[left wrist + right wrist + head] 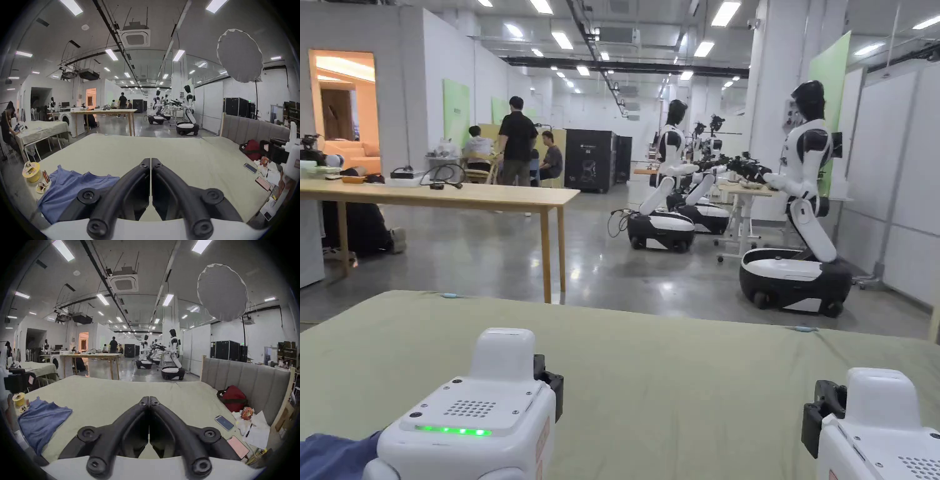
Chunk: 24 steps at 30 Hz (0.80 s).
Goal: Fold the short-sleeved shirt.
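A blue short-sleeved shirt (68, 186) lies crumpled on the left part of the pale green bed (186, 155); it also shows as the blue shirt (40, 417) in the right gripper view and as a blue corner (331, 453) at the head view's bottom left. My left gripper (151, 160) hovers over the bed just right of the shirt, jaws shut on nothing. My right gripper (149, 398) is held farther right above bare bedding, jaws shut and empty. In the head view the white housing of the left gripper (481, 412) and of the right gripper (881, 425) sits low over the bed.
A yellow spool (31, 172) and small items sit left of the shirt. A red bag (233, 398), two phones (224, 422) and papers (254, 428) lie at the bed's right by the grey headboard (243, 374). Beyond stand a wooden table (456, 197), white robots (800, 250) and people (517, 140).
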Each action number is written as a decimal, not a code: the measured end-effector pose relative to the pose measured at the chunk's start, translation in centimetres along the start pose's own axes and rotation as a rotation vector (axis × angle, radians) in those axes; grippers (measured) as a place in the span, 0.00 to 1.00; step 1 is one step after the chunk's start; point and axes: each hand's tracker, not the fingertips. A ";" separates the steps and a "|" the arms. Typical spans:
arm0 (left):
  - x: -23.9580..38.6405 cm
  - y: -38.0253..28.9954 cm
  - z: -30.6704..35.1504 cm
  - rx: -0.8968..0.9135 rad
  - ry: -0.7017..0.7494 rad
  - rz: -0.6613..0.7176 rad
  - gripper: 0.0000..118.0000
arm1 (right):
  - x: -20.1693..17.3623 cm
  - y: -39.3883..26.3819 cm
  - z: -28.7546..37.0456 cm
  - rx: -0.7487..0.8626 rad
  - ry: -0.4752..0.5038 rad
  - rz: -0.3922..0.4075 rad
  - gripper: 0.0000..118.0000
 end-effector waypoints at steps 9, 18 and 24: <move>-12.9 0.1 5.9 -0.010 0.350 0.013 0.00 | -13.2 0.7 -2.5 0.004 0.341 0.001 0.01; -22.2 -1.5 12.2 -0.044 0.614 0.037 0.00 | -26.6 0.2 -1.9 0.017 0.618 0.055 0.01; -24.0 -2.0 12.0 -0.071 0.611 0.071 0.00 | -28.4 -0.2 -2.3 0.003 0.652 0.060 0.01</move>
